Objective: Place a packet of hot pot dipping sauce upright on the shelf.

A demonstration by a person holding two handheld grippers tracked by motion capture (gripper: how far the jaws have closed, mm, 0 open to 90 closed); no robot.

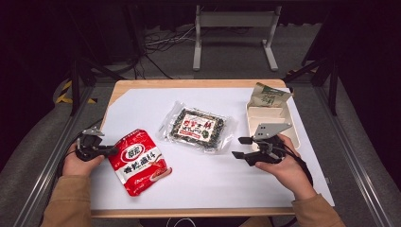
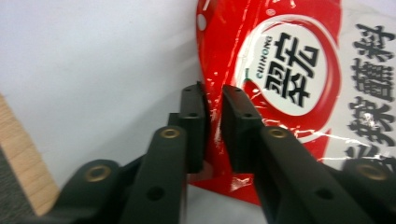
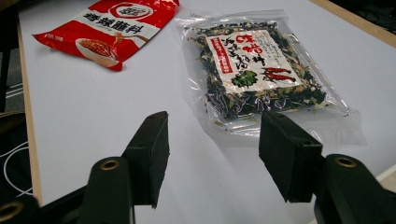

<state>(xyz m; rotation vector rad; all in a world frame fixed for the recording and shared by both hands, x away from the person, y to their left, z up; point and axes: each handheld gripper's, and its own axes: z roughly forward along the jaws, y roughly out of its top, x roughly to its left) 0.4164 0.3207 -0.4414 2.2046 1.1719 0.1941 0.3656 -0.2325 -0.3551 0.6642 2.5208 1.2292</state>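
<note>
A red noodle packet [image 1: 139, 161] with white lettering lies at the front left of the white sheet. My left gripper [image 1: 112, 151] holds its left edge. In the left gripper view the jaws [image 2: 214, 91] stand nearly together with the packet's [image 2: 289, 70] thin red edge pinched between the pads. A clear packet of dark dried greens [image 1: 197, 128] lies flat in the middle. My right gripper [image 1: 240, 147] hovers just right of it, open and empty. In the right gripper view its jaws [image 3: 215, 140] point at the clear packet [image 3: 261, 70], with the red packet [image 3: 107, 23] farther off.
A beige tray [image 1: 250, 124] stands at the right edge behind my right hand, with a green-and-tan pouch [image 1: 268, 96] leaning at its far end. The white sheet [image 1: 142, 104] covers most of the wooden table [image 1: 189, 83]. Metal frame rails run along both sides.
</note>
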